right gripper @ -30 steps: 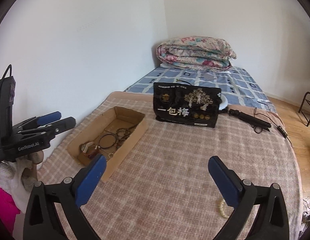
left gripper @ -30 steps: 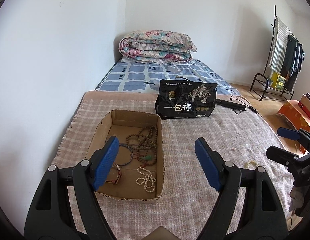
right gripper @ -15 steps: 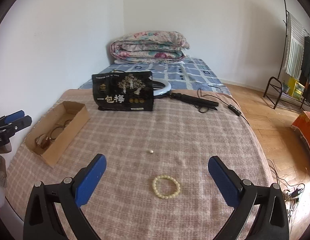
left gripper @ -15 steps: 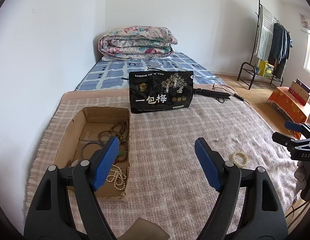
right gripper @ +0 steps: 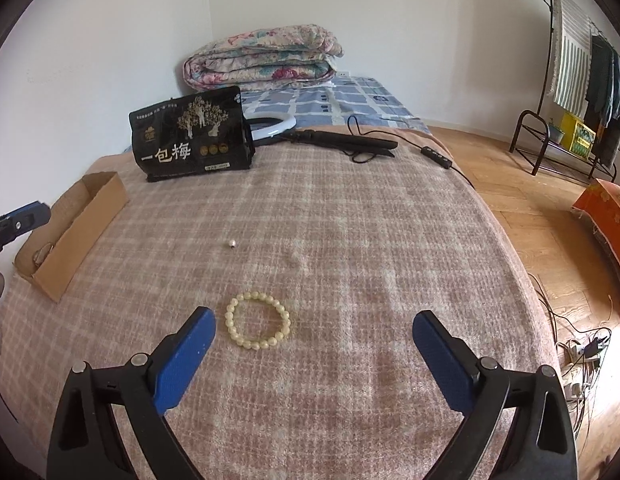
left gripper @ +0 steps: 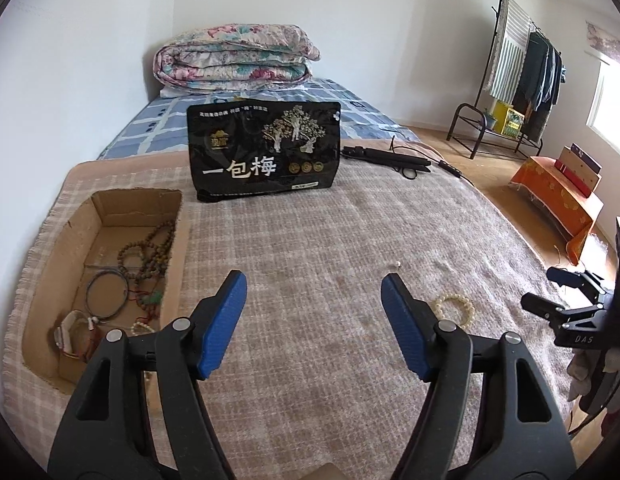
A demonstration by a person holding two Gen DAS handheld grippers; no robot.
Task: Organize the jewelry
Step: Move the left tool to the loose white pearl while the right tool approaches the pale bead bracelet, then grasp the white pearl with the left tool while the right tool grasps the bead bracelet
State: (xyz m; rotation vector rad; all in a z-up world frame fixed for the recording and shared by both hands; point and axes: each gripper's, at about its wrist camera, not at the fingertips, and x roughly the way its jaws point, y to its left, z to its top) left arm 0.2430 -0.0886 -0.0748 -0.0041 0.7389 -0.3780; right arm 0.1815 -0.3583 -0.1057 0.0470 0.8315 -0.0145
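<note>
Both your jaws are spread, nothing held: right gripper (right gripper: 312,346) hangs just behind the pale bead bracelet (right gripper: 258,326) on the checked woolly blanket (right gripper: 350,240); left gripper (left gripper: 313,322) nearer the cardboard box (left gripper: 42,304) of tangled beads. One loose bead (right gripper: 231,243) further out. Black snack bag (left gripper: 264,152) stands beyond, partly hiding a ring light (right gripper: 276,124). Folded quilt (left gripper: 234,58) against the white wall.

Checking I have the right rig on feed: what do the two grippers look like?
Both match: black plastic arms with triangular cutouts and silver pivot screws, ending in blue textured finger pads. Left gripper, right gripper. Seen from the left camera, the right gripper's black body carries white "DAS" lettering, and a pale glove shows below it. No cables are visible on either.
</note>
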